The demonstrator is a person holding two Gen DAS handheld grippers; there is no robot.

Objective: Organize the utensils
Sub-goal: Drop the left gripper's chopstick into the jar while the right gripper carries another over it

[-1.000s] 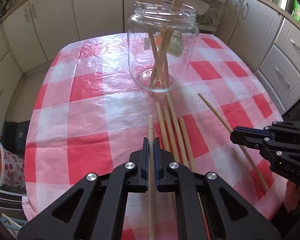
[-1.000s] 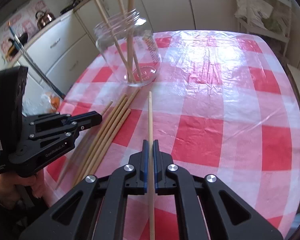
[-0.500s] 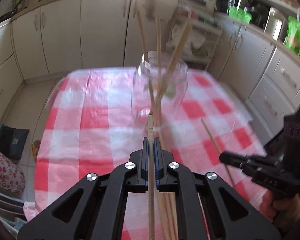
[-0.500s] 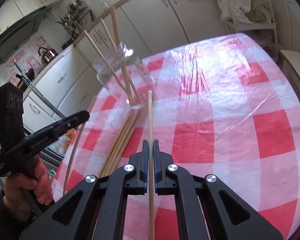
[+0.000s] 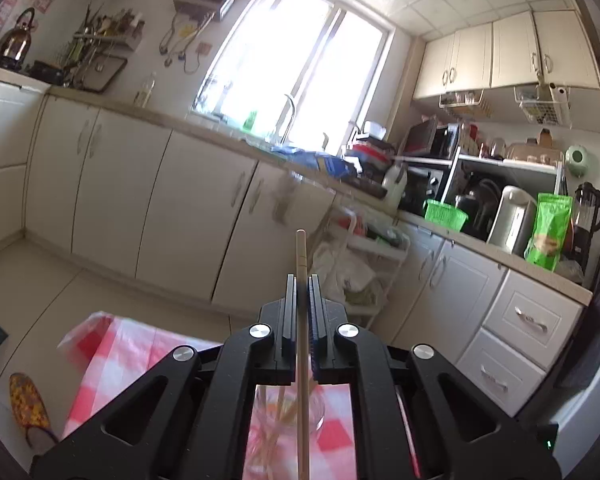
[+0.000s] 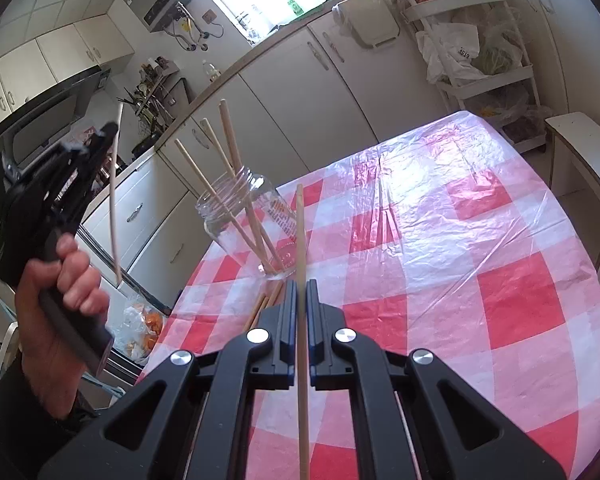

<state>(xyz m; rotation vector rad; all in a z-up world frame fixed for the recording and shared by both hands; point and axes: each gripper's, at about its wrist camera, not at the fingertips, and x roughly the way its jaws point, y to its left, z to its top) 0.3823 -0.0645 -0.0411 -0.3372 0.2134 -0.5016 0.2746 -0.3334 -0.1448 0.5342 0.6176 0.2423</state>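
Both tongs are clamped narrow, each on one wooden chopstick. In the left wrist view, your left gripper holds its chopstick along the line of the fingers, tip projecting a short way ahead toward the kitchen cabinets; the glass jar sits below and behind the jaws, seen only through the gap in the frame, with the checked tablecloth under it. Ahead of the tip there is open air, so you have room to tilt the stick downward. In the right wrist view, your right gripper grips a second chopstick the same way, its tip reaching to just in front of the jar, which stands ahead and slightly left of the jaws with several sticks already leaning in it. Loose chopsticks lie on the cloth just left of the jaws, between them and the jar. The left gripper appears raised at far left, its stick hanging below it. Treat each stick as light, stiff and smooth: it can pivot or slide in the pads, so hold near mid-length. The jar is fragile and likely tips easily; enter its mouth from above, clear of the leaning sticks. The table edge lies close on the left.
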